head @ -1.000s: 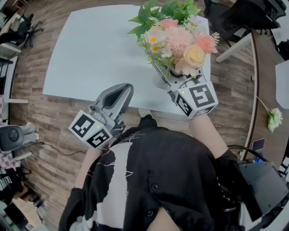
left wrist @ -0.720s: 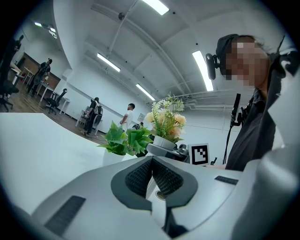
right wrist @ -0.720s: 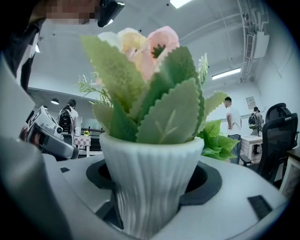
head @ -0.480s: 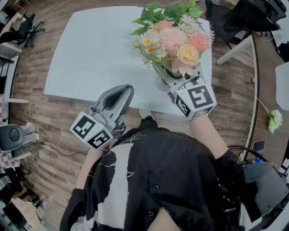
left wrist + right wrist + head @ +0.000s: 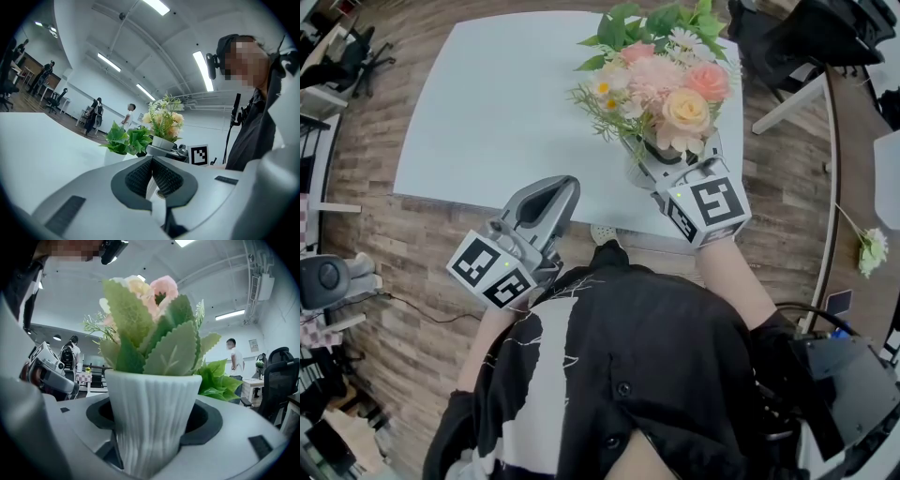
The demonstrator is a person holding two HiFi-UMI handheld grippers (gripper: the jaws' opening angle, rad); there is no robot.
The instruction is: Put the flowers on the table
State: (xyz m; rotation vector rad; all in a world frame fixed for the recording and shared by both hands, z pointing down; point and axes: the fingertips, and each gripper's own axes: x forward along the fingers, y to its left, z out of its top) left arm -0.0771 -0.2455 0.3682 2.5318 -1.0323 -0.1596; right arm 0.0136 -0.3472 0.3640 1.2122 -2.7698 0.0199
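Worktop [image 5: 487,112]: pale, below the right jaws.
Right gripper [image 5: 659,167]: jaws clamp white flower pot [image 5: 150,408].
Left gripper [image 5: 151,174]: jaws closed, empty.

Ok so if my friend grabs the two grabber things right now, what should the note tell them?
Left gripper: jaws shut, nothing in them, held off the near edge of the table.
Right gripper: shut on the white ribbed pot of the flowers.
Where: the pot is upright over the table's near right part. A green plant stands just beyond it.
Done: flowers picked up and brought to the table.
Left: I can't tell if the pot's base touches yet. Probably lower it until it sits flat, open the right jaws and pull back without tipping it.
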